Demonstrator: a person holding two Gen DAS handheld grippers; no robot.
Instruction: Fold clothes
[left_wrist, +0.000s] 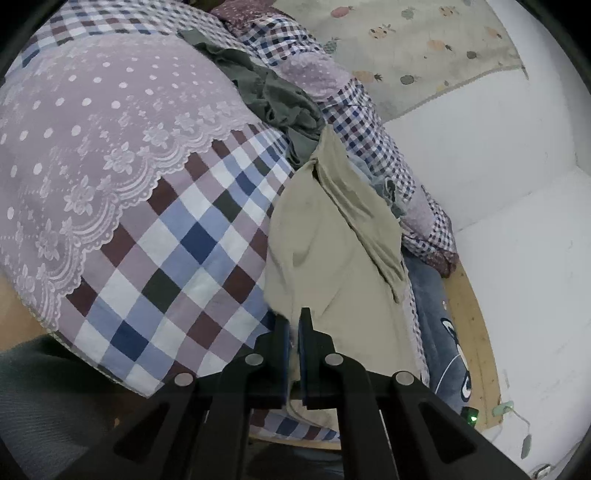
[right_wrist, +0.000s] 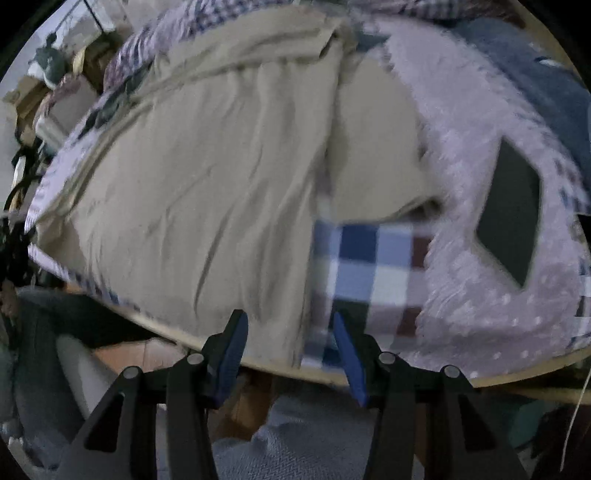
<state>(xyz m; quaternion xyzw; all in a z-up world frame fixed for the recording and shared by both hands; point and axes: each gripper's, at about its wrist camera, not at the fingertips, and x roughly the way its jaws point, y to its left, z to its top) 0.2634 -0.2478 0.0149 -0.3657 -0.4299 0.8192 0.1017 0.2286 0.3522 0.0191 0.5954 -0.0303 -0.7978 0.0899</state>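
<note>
A beige garment (left_wrist: 332, 251) lies along the right side of the checked cloth on the table, and my left gripper (left_wrist: 295, 325) is shut on its near edge. The right wrist view, which is blurred, has the same beige garment (right_wrist: 192, 177) spread wide and creased, folded over on its right side. There my right gripper (right_wrist: 290, 332) stands open at the table's near edge, its blue pads (right_wrist: 236, 343) either side of the garment's hem without touching it. A dark green garment (left_wrist: 273, 96) lies crumpled beyond the beige one.
The table wears a checked cloth (left_wrist: 192, 243) with a lilac lace overlay (left_wrist: 92, 140). A blue printed fabric (left_wrist: 439, 325) hangs off the right edge above a wooden rim (left_wrist: 469, 332). A white wall (left_wrist: 517, 221) rises on the right. Cluttered shelves (right_wrist: 44, 85) stand far left.
</note>
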